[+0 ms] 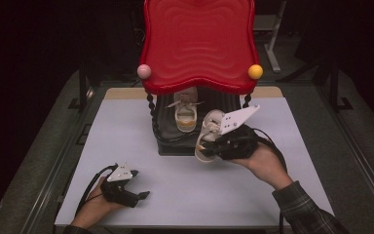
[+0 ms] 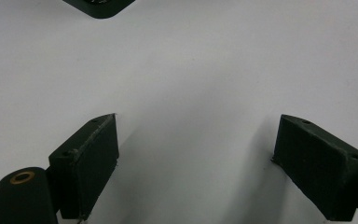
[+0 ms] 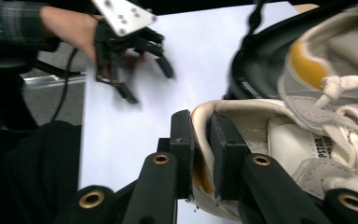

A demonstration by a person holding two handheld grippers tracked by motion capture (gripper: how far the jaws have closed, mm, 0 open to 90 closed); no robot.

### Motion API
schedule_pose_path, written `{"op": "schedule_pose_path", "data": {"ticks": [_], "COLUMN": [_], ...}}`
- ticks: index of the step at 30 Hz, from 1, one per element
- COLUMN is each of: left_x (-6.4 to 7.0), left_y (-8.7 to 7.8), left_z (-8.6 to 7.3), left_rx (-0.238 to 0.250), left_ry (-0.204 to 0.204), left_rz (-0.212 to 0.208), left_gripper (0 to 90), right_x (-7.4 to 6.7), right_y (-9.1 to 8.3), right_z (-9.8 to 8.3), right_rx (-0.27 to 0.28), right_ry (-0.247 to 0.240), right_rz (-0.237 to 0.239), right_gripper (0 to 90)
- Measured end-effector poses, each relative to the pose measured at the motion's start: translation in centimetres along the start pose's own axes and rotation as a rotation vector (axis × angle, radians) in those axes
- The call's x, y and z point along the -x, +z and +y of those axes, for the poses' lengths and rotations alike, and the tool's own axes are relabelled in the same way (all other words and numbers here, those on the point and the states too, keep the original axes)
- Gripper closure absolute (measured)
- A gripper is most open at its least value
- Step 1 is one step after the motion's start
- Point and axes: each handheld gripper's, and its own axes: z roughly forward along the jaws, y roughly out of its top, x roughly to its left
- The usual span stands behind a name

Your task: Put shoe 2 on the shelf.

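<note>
1. Shoe work at a white-topped table (image 1: 141,146): right gripper (image 1: 213,146) clamped on the heel wall of a cream-white lace-up sneaker with an orange-yellow lining (image 1: 208,130), one black jaw inside the collar, the other outside.
2. Held sneaker lifted off the tabletop, tilted, just in front of a black tray-like base (image 1: 175,144) under a glossy red wavy-edged plastic canopy (image 1: 198,41).
3. Second matching cream sneaker (image 1: 186,111) resting on that black base beneath the canopy, toe toward the person, just beside the held one.
4. Pale pink ball (image 1: 144,71) and yellow ball (image 1: 255,71) at the canopy's two front corners.
5. Left gripper (image 1: 137,190) low over the near left part of the table, well apart from both shoes, jaws spread wide with bare white surface between them.
6. Plaid sleeve (image 1: 306,210) at the right forearm.
</note>
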Motion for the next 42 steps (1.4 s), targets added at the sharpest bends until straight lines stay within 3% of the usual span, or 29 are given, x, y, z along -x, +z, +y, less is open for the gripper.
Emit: {"op": "schedule_pose_path", "data": {"ticks": [5, 17, 29, 40, 42], "left_x": [0.0, 0.0, 0.0, 0.0, 0.0], "left_y": [0.0, 0.0, 0.0, 0.0, 0.0], "left_z": [0.0, 0.0, 0.0, 0.0, 0.2], "left_rx": [0.000, -0.001, -0.001, -0.003, -0.015], "left_ry": [0.000, 0.001, 0.001, 0.002, -0.008], "left_rz": [0.000, 0.001, 0.001, 0.001, 0.007], "left_gripper": [12.9, 13.0, 13.0, 13.0, 13.0], "right_x": [2.3, 4.9, 5.4, 5.3, 4.9], "right_y": [0.0, 0.6, 1.6, 2.0, 1.8], "right_z": [0.8, 1.7, 1.0, 0.4, 0.3], "right_rx": [-0.011, -0.015, -0.051, -0.033, -0.028], "right_ry": [-0.010, -0.017, -0.047, -0.044, -0.057], "right_rz": [-0.034, -0.069, -0.114, -0.120, -0.146], "right_gripper": [80.0, 80.1, 79.8, 78.7, 71.6]}}
